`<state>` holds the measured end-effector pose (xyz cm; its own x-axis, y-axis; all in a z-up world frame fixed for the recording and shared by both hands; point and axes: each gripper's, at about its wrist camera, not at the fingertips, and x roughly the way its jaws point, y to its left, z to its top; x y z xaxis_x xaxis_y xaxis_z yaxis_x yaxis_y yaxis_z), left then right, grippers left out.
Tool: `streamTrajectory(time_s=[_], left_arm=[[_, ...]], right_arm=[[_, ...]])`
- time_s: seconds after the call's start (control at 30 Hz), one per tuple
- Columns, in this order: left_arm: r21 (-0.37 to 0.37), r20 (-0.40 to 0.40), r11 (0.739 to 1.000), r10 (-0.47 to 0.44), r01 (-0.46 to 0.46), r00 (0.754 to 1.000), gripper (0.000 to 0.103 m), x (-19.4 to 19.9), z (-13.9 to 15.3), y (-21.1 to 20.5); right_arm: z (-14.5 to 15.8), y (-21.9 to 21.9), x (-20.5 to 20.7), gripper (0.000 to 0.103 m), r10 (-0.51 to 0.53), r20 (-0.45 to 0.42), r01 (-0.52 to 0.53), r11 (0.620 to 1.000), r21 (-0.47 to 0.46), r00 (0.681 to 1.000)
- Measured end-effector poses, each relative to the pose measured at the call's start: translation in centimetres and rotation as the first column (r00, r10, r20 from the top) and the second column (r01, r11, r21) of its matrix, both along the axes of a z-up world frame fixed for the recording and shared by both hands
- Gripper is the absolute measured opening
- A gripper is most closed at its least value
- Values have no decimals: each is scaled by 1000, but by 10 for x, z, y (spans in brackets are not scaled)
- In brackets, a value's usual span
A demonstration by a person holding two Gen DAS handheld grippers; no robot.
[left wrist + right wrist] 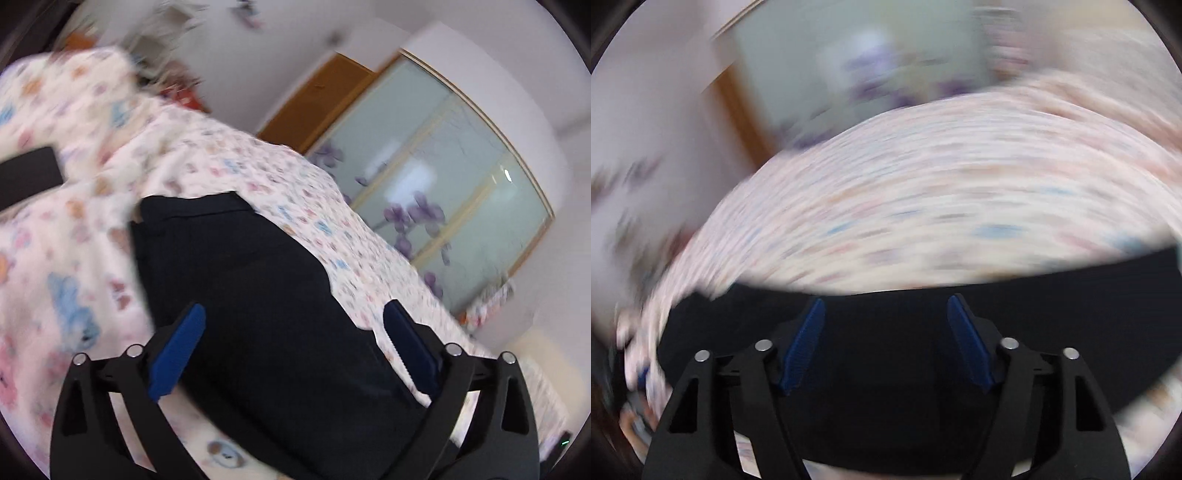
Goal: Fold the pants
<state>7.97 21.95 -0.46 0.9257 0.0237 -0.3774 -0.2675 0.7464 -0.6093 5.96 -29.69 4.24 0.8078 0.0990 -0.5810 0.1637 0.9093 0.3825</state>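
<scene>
Black pants (236, 280) lie flat on a bed with a pink cartoon-print sheet (74, 229). My left gripper (295, 314) is open, its blue pads (177, 350) spread wide above the pants, holding nothing. In the right wrist view, which is heavily motion-blurred, the pants (886, 354) show as a dark band across the bottom. My right gripper (886, 306) is open over that band, with blue pads (967, 343) apart and nothing between them.
A wardrobe with frosted glass sliding doors and purple flowers (436, 177) stands beyond the bed, next to a wooden door (317, 92). A black object (29, 173) lies at the left edge on the sheet. The sheet (923, 192) fills the right wrist view.
</scene>
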Motion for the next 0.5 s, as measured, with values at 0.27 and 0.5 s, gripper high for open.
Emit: streamTrajectory(time_s=[0.27,0.5], left_arm=[[-52,-322,985,137,-162,937,86,24,-45,25],[-15,-334,987,147,-161,931,87,21,-48,23]], right_arm=[[-59,-194,-118,50,-468,-143,485,787,382,872],[-85,-206,-111,49,-488,-182,518,755,402,853]])
